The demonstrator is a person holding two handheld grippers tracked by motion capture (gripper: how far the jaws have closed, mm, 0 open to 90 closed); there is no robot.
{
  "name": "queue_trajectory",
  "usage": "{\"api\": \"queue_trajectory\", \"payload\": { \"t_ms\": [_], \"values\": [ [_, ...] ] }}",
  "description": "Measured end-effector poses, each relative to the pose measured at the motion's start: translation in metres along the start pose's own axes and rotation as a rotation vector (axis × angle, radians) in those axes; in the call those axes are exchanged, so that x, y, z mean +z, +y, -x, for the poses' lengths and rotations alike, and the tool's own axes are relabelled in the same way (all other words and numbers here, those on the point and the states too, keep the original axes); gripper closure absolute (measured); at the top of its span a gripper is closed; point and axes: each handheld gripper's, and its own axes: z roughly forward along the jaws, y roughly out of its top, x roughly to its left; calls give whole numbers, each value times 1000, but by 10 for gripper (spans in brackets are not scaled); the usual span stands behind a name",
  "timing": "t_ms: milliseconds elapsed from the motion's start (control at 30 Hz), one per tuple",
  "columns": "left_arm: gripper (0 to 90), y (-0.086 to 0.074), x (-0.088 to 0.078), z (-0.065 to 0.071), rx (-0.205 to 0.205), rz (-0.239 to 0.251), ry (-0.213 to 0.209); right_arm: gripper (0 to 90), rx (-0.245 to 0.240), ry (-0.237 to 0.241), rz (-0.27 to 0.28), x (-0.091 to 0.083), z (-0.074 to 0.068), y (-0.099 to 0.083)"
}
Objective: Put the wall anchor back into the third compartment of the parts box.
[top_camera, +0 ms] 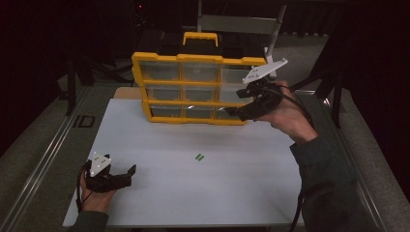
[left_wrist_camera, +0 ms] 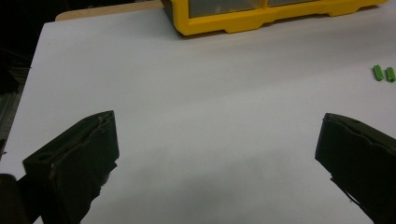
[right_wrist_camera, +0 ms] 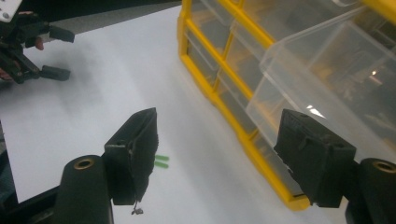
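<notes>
A yellow organizer box (top_camera: 198, 59) with clear drawers stands upright at the back of the white table (top_camera: 159, 140). One clear drawer (right_wrist_camera: 327, 70) in its right column sticks out of the frame. My right gripper (top_camera: 238, 112) hovers just in front of that column, open, with nothing between its fingers (right_wrist_camera: 135, 149). Two small green pieces (top_camera: 198, 156) lie mid-table; they also appear as green pieces (right_wrist_camera: 161, 161) and green pieces (left_wrist_camera: 384, 73). My left gripper (top_camera: 126, 175) rests open at the front left, well away from the box.
The organizer's yellow base (left_wrist_camera: 261, 18) sits near the table's far edge, with its carry handle (top_camera: 199, 37) on top. Dark floor, metal rails and stands surround the table. The left gripper (right_wrist_camera: 42, 46) appears far off in the right gripper view.
</notes>
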Motion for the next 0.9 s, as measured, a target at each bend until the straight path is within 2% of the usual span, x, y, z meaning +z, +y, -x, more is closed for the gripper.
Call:
{"api": "queue_trajectory", "payload": {
  "t_ms": [333, 900],
  "values": [
    [1, 0, 0, 0, 1, -1, 0, 295, 0, 31, -14, 20, -8, -8],
    [1, 0, 0, 0, 0, 2, -1, 296, -13, 37, -29, 43, -18, -10]
  ]
}}
